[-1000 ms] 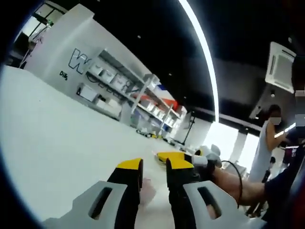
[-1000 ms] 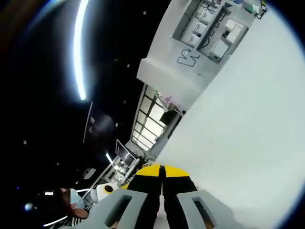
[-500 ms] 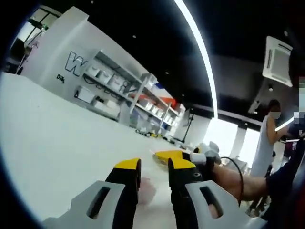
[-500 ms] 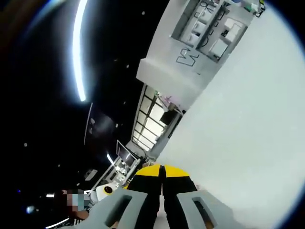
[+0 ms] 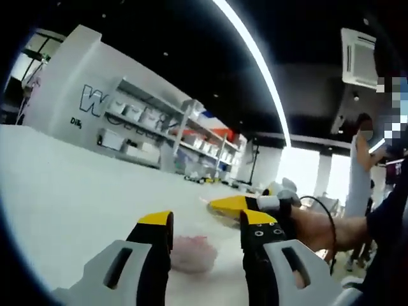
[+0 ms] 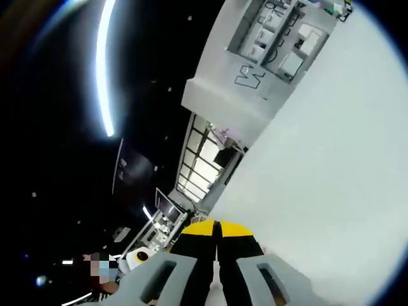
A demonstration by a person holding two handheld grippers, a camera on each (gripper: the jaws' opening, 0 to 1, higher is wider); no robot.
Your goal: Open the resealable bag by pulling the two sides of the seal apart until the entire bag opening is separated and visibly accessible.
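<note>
Left gripper view: our left gripper (image 5: 204, 223) has spread its jaws, exposing pink bag contents (image 5: 193, 253); the right gripper (image 6: 217, 231) stays clenched, seal grip unclear.

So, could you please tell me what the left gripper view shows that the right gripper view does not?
The left gripper view shows the left tongs open, a pinkish, blurred bag lying between them on the white table, and the right tongs coming in from the right. The right gripper view shows the right tongs shut and a window wall. Both share the table, the shelving wall and the ceiling light strip.
</note>
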